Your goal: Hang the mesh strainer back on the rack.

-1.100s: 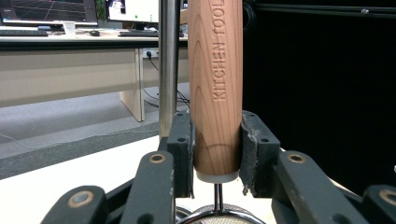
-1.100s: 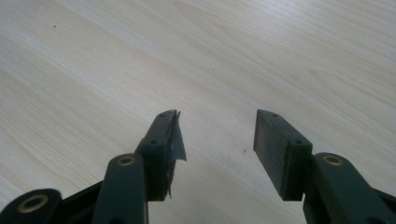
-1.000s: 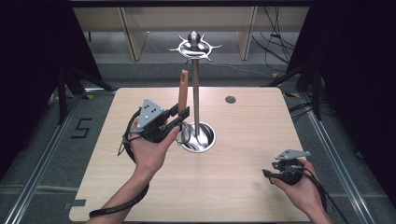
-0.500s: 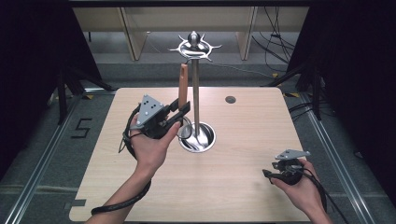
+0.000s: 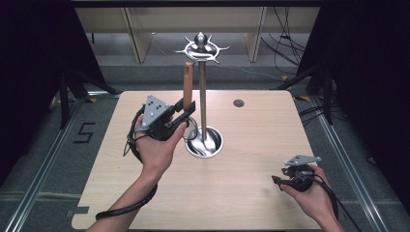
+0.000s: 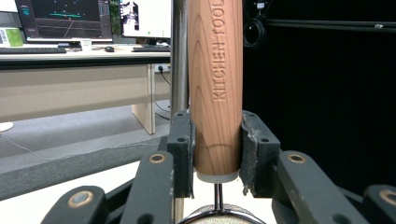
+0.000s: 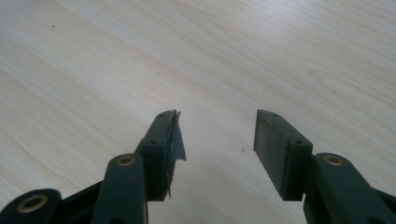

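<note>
2 pads (image 6: 181, 149) clamp handle (image 6: 215, 88) (lettered "KITCHEN TOOL"), illegible from above.

My left tool (image 5: 181, 113) wears a grey three-cornered plate and black cable; my right tool (image 7: 217, 135) has black jaws, brass-ringed pivots and a frayed pad.

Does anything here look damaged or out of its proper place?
Yes. On the right tongs, the pad lining of one finger is peeling loose with a ragged edge. The left tongs grip the wooden handle upright; nothing else looks odd.
</note>
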